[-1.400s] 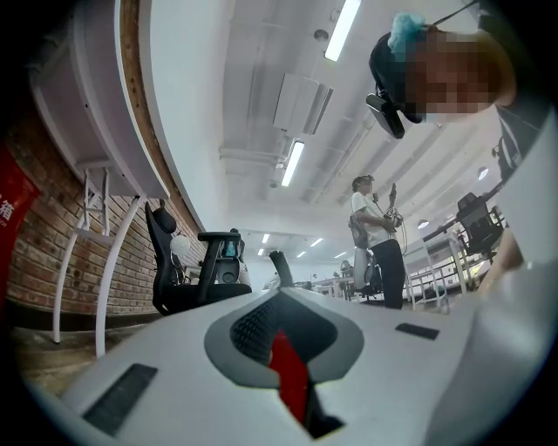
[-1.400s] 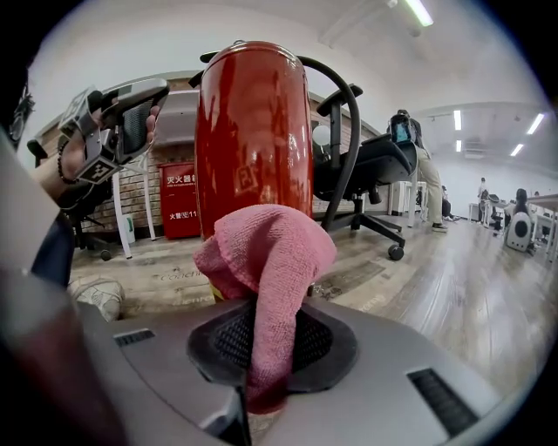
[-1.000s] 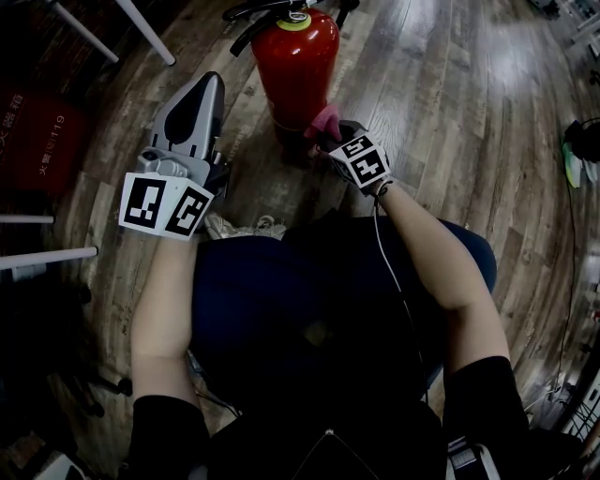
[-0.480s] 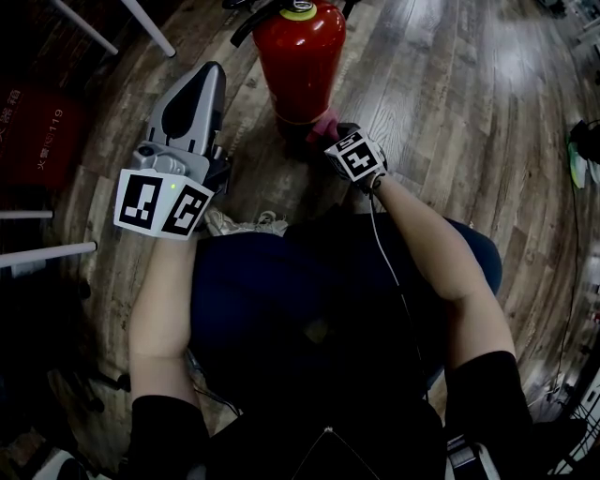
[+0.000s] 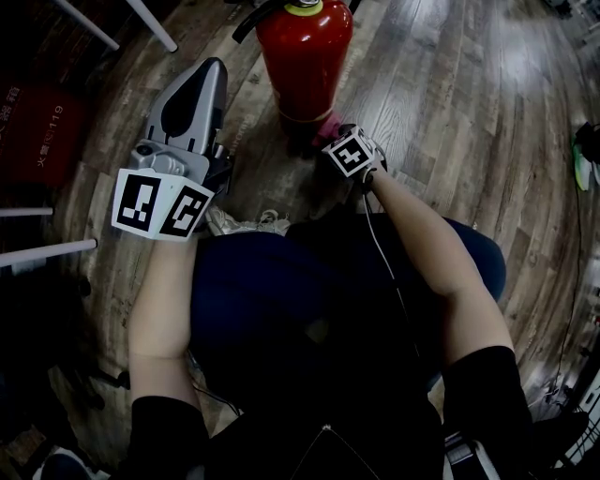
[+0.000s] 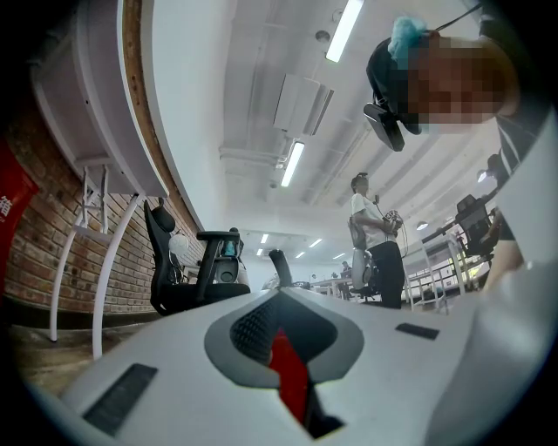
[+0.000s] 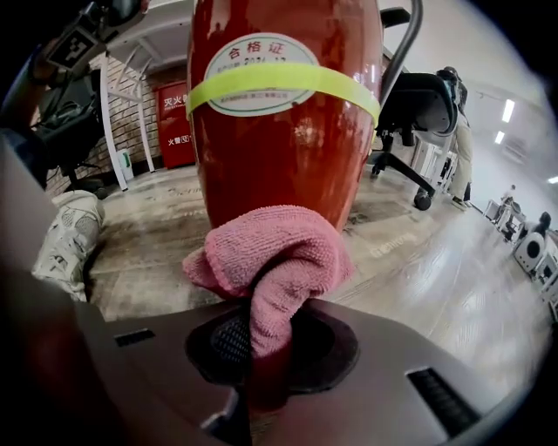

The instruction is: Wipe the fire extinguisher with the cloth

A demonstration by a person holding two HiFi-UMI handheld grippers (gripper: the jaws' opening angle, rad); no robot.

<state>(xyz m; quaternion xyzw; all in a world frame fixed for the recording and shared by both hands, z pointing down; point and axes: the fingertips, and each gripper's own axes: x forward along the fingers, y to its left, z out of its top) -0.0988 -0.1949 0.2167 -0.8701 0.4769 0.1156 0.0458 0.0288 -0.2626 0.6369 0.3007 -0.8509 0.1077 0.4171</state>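
Observation:
A red fire extinguisher (image 5: 305,56) stands upright on the wood floor ahead of my knees. In the right gripper view its body (image 7: 283,113) fills the frame, with a yellow band and a round label. My right gripper (image 5: 336,139) is low at the extinguisher's right side, shut on a pink cloth (image 5: 327,124). The bunched cloth (image 7: 270,248) sticks out of that gripper (image 7: 266,305) and presses against the lower part of the cylinder. My left gripper (image 5: 212,70) hovers left of the extinguisher, apart from it, shut with nothing in it. It (image 6: 281,300) points up at the ceiling.
A light shoe (image 5: 234,223) rests on the floor between the grippers. White table legs (image 5: 150,23) and a red box (image 5: 37,122) lie to the left. An office chair (image 7: 418,104) stands behind the extinguisher. A person (image 6: 375,244) stands farther off.
The right gripper with the cloth has slid a little along the extinguisher's lower side near its base. The left gripper has barely moved.

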